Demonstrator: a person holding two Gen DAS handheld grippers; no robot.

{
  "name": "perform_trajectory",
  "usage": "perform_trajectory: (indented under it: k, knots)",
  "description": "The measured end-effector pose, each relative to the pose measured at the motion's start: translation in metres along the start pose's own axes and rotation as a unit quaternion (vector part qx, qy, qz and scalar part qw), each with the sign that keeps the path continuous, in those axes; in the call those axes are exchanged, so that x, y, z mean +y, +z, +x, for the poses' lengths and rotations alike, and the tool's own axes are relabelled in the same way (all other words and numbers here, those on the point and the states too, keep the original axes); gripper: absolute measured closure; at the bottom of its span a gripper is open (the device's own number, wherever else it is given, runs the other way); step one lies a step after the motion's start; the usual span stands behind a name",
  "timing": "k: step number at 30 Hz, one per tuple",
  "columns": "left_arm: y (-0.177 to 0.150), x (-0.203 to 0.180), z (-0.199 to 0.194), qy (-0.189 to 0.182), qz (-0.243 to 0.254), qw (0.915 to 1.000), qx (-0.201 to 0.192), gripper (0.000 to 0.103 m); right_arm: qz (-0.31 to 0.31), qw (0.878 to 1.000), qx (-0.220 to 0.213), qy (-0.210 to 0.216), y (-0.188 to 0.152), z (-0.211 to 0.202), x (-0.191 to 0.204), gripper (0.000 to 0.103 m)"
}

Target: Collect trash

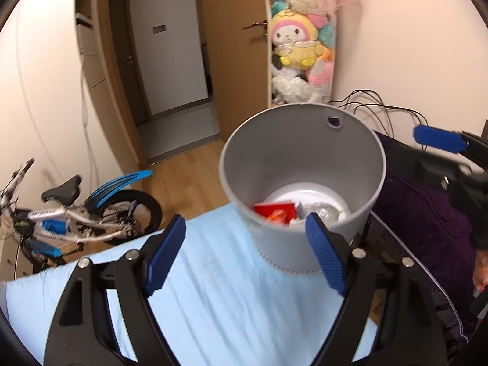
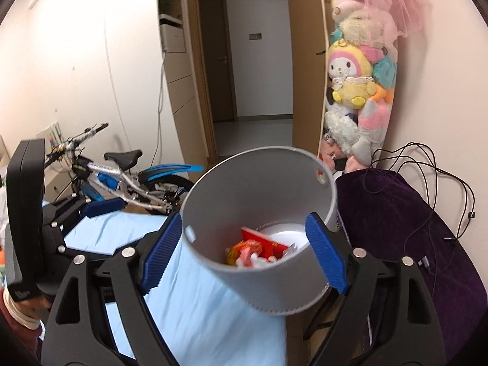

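Observation:
A grey round bin (image 1: pixel 305 152) (image 2: pixel 259 189) stands on a light-blue cloth (image 1: pixel 228 289) (image 2: pixel 213 305) near its right edge. Inside lie a red packet (image 1: pixel 274 209) (image 2: pixel 262 238), an orange wrapper (image 1: pixel 279 216) (image 2: pixel 244 251) and white crumpled scraps (image 1: pixel 326 212). My left gripper (image 1: pixel 245 221) is open just short of the bin's near wall, nothing between its pads; it also shows at the left of the right wrist view (image 2: pixel 103 207). My right gripper (image 2: pixel 244 218) is open, its blue pads either side of the bin's near rim, holding nothing. One of its fingers (image 1: pixel 436 140) shows to the bin's right.
A child's bicycle (image 1: pixel 91 210) (image 2: pixel 128 177) leans by the left wall on the wood floor. A dark purple velvet cover (image 1: pixel 421 201) (image 2: pixel 396 213) with black cables lies right of the bin. A net of plush toys (image 1: pixel 302 45) (image 2: pixel 357 76) hangs behind, beside an open doorway (image 1: pixel 170 61).

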State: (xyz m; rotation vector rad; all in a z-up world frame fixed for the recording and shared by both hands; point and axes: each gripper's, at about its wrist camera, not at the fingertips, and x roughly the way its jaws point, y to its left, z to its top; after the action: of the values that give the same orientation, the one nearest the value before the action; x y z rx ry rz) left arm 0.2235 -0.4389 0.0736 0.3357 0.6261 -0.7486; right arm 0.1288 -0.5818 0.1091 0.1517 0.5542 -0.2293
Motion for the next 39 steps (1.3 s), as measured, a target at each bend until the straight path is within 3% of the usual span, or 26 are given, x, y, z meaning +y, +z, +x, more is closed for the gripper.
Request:
perform_trajectory:
  k: [6,16,19,27,36,39]
  knots:
    - [-0.029,0.029,-0.038,0.019,-0.042,0.9989,0.006,0.021,-0.032,0.999,0.011,0.004,-0.025,-0.016,0.044,0.017]
    - [-0.090,0.084,-0.119,0.104,-0.109,0.9885,0.013,0.018,-0.057,0.994,0.047,0.083,-0.062,-0.037,0.135,0.017]
    - [-0.118,0.100,-0.145,0.142,-0.128,0.9812,0.023,0.018,-0.063,0.991,0.054,0.106,-0.074,-0.044,0.164,0.017]
    - [-0.189,0.138,-0.209,0.197,-0.175,0.9634,0.048,0.017,-0.113,0.977,0.089,0.159,-0.111,-0.060,0.257,0.016]
    - [-0.262,0.166,-0.283,0.284,-0.212,0.9316,0.081,0.017,-0.184,0.959,0.109,0.188,-0.157,-0.097,0.350,0.013]
    - [-0.281,0.172,-0.307,0.298,-0.229,0.9222,0.091,0.017,-0.193,0.955,0.115,0.192,-0.166,-0.110,0.369,0.009]
